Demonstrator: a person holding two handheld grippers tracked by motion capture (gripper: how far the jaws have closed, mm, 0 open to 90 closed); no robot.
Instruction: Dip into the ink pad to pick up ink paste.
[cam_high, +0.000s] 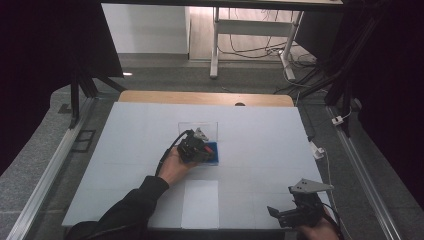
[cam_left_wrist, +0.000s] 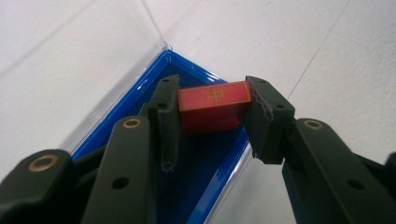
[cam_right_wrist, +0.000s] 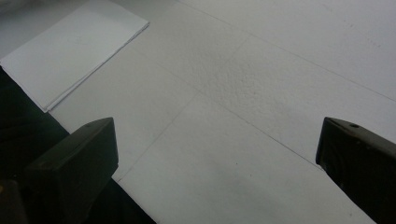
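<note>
The left gripper (cam_left_wrist: 212, 109) has its jaws closed on a red block (cam_left_wrist: 215, 106), gripping it by both short ends. The block bears a yellow mark on top and sits held over the corner of a blue tray (cam_left_wrist: 159, 70) with clear walls, at the middle of the white table (cam_high: 260, 130). Whether the block touches the tray floor cannot be told. The right gripper (cam_high: 295, 212) rests near the table's front edge, jaws wide apart and holding nothing, beside a white sheet (cam_right_wrist: 70, 51). In the high view the left gripper hides most of the tray.
</note>
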